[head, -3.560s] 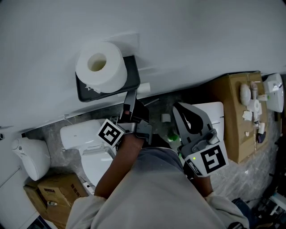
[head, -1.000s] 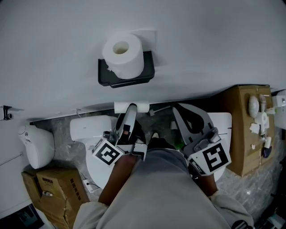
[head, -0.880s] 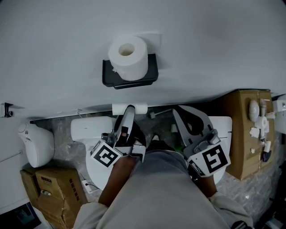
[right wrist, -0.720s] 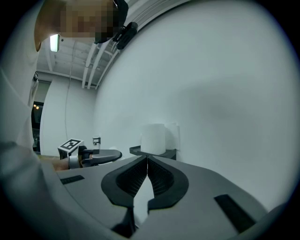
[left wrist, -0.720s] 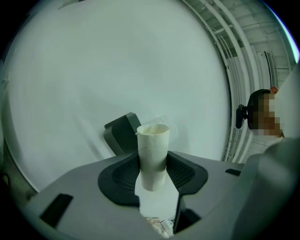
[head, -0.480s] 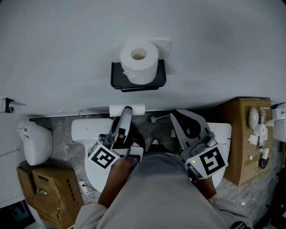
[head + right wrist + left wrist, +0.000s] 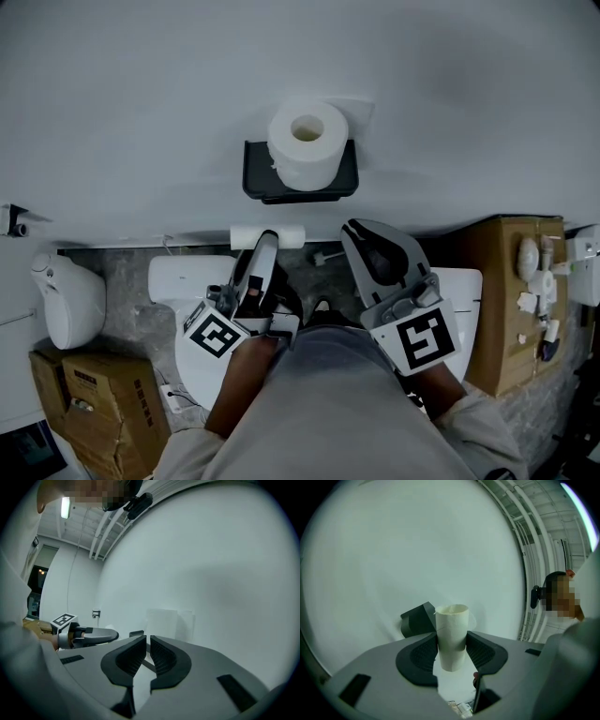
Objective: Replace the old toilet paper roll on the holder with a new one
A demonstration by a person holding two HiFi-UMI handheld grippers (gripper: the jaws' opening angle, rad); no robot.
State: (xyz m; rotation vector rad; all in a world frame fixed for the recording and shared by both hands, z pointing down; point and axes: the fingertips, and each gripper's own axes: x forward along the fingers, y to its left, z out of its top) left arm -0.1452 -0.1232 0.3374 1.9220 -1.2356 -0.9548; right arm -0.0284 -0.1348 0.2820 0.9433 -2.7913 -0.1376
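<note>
Mostly, a pale wall (image 7: 141, 84) fills the upper half of the head view. At lower left is a white toilet (image 7: 178, 281), and a tall cardboard box (image 7: 497, 281) stands at right.

A black holder (image 7: 258, 178) is fixed to the wall at centre. A full new roll (image 7: 307, 150) already sits on it.

Just below it, the left hand-held gripper (image 7: 266, 246) pinches the old bare cardboard tube (image 7: 289, 235) crosswise at its tip. The right hand-held gripper (image 7: 354, 231), beside it, has its jaws pressed together on nothing.

The swap looks done, and only getting rid of the tube seems to remain.

The tube is thin card, so a harder squeeze could crush it. A looser grip could drop it beside the toilet. Lifting the left gripper could also bump the new roll.

The wall is close ahead, and the toilet and the box hem in both sides. The free room lies back toward the person's body.
</note>
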